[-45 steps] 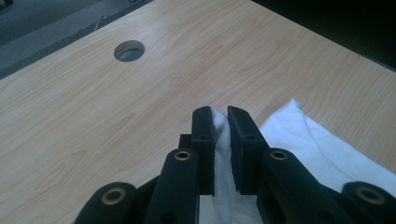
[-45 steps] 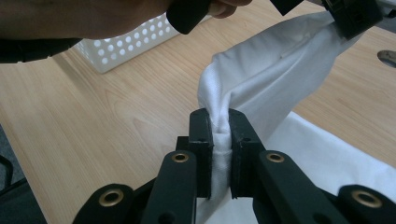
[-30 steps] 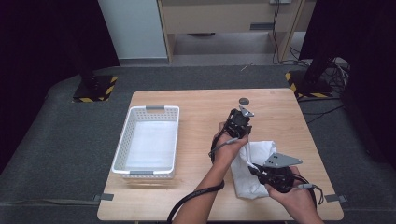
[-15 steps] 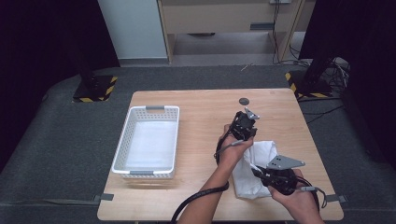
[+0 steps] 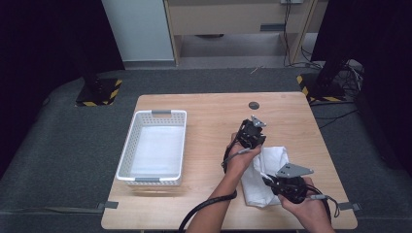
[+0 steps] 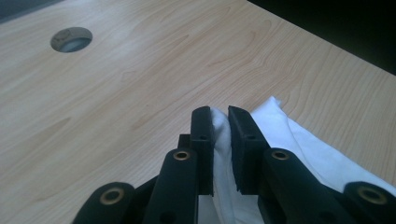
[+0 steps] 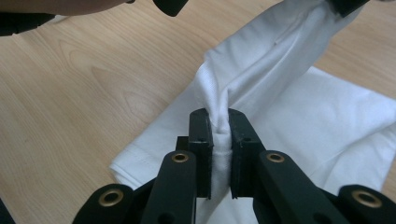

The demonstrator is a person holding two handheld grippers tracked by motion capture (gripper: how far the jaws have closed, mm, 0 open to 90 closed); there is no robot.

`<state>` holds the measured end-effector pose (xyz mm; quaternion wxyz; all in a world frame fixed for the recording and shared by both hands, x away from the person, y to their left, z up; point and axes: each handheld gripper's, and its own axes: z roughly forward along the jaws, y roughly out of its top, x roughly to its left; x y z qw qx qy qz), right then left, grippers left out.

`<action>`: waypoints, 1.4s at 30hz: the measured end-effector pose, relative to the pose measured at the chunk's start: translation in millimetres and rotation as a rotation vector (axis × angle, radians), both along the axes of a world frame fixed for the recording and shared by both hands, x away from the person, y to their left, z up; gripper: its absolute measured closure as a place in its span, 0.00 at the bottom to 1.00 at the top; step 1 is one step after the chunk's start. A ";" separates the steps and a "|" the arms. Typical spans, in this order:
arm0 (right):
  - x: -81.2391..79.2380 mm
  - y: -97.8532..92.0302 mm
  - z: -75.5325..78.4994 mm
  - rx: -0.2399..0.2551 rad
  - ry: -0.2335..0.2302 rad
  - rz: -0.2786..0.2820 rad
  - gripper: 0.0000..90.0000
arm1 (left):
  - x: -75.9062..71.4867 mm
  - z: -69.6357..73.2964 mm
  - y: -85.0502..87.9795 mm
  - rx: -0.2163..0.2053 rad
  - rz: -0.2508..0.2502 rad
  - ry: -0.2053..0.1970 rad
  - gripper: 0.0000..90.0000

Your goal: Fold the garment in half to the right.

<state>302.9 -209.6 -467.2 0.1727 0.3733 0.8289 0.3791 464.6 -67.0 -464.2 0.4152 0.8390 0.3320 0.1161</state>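
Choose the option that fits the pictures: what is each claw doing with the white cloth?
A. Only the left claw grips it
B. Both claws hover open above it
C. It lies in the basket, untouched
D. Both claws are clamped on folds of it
D: the left claw and the right claw each pinch a fold of the white cloth between closed jaws, beside the basket on the table.
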 end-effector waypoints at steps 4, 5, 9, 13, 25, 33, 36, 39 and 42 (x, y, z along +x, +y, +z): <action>1.1 2.9 -6.4 -0.010 0.010 0.002 0.91 | 0.3 -7.7 1.9 -0.032 -0.004 0.009 0.87; 1.1 4.3 -8.4 -0.014 0.013 0.004 0.91 | 0.3 -8.2 3.1 -0.047 -0.007 0.013 0.86; 1.2 6.9 -12.2 -0.023 0.018 0.008 0.91 | -1.1 -3.9 7.3 -0.063 0.013 -0.007 0.70; 1.3 8.8 -16.0 -0.018 0.020 0.010 0.91 | -5.0 3.6 15.3 -0.078 0.034 -0.025 0.45; 1.9 9.4 -19.4 -0.028 0.016 0.003 0.91 | -27.7 7.2 45.0 -0.065 0.053 -0.051 0.18; 1.7 12.4 -20.0 -0.042 0.015 0.011 0.91 | -38.9 3.0 54.7 -0.022 0.047 -0.059 0.09; 1.8 12.2 -19.9 -0.041 0.014 0.010 0.90 | -41.1 1.9 59.6 -0.026 0.056 -0.053 0.06; 1.2 11.0 -19.9 -0.038 0.014 0.005 0.90 | -44.5 -0.1 64.9 -0.026 0.063 -0.050 0.05; 1.0 10.1 -19.3 -0.038 0.011 0.004 0.90 | -49.3 -5.1 71.4 -0.030 0.071 -0.038 0.04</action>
